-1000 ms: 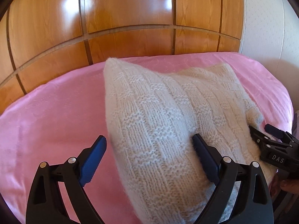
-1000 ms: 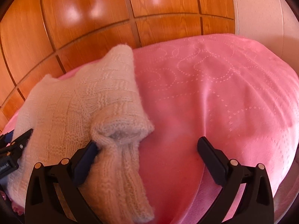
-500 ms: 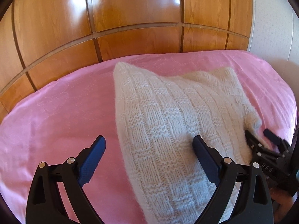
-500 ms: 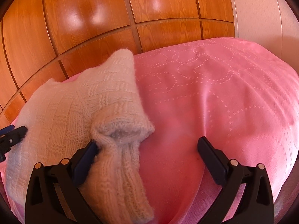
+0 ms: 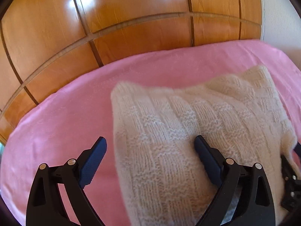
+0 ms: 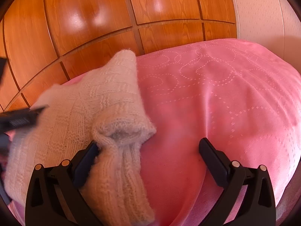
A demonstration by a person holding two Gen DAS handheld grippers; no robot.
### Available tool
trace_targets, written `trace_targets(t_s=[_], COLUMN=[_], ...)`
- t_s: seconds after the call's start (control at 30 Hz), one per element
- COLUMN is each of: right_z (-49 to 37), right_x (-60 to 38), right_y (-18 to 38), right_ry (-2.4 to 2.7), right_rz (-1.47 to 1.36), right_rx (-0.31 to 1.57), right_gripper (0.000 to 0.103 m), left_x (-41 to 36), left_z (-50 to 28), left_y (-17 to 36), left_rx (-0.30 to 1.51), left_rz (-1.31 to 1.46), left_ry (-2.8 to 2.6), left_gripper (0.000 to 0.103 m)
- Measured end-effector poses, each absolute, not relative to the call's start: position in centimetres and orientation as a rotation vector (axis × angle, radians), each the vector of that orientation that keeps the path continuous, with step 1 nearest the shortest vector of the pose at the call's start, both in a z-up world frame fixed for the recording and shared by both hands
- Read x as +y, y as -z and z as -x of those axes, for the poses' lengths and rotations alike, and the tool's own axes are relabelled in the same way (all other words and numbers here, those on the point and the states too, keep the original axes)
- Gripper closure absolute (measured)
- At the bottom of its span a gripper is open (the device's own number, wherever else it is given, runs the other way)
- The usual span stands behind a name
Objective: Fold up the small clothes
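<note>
On the pink bedspread (image 6: 216, 98), before wooden panels (image 5: 131, 18), a cream knitted sweater (image 5: 178, 131) is being kept folded. Left hand-held gripper (image 5: 150, 156) and right hand-held gripper (image 6: 148, 156) are being held apart, gripping nothing. Risk: cuff (image 6: 124, 131) being snagged, fold undone.

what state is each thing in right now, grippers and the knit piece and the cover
left hand-held gripper: open, jaws wide, over the knit, gripping nothing
right hand-held gripper: open, jaws wide, its left finger against the sleeve
cream knit garment: folded over, lying on the cover, one ribbed sleeve trailing toward the right camera
pink bed cover: spread out, softly creased
</note>
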State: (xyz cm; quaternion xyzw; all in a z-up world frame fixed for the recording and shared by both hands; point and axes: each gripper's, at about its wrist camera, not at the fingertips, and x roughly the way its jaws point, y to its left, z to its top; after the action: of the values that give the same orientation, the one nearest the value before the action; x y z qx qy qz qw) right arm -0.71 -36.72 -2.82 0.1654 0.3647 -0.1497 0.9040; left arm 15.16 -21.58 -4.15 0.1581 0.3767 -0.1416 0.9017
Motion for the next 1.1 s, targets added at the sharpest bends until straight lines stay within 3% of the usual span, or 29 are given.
trace_targets(t_s=[0.1, 0.27, 0.33, 0.57, 0.67, 1.1], right_z=[0.4, -0.3, -2.6, -8.2, -7.1, -4.0], right_x=[-37.3, -37.7, -37.5, -37.8, -39.2, -41.0], right_y=[1.2, -4.2, -4.8, 0.4, 2.6, 1.8], right_ry=[0.304, 0.328, 0.303, 0.382, 0.423, 0.327], right_rz=[-0.366, -0.349, -0.296, -0.187, -0.252, -0.442], right_rx=[0.824, 0.692, 0.729, 0.934, 0.885, 0.845], right_gripper=[0.002, 0.002, 0.002, 0.002, 0.002, 0.002], left_x=[-21.6, -21.1, -21.1, -20.5, -20.4, -17.5], left_z=[-14.4, -14.4, -14.3, -14.3, -14.4, -10.8], left_y=[4.1, 4.4, 4.3, 4.6, 4.8, 4.2], left_rx=[0.744, 0.745, 0.740, 0.730, 0.729, 0.661], left_rz=[-0.352, -0.319, -0.323, -0.295, -0.275, -0.141], left_ry=[0.280, 0.280, 0.279, 0.299, 0.316, 0.323], left_gripper=[0.009, 0.009, 0.009, 0.009, 0.009, 0.009])
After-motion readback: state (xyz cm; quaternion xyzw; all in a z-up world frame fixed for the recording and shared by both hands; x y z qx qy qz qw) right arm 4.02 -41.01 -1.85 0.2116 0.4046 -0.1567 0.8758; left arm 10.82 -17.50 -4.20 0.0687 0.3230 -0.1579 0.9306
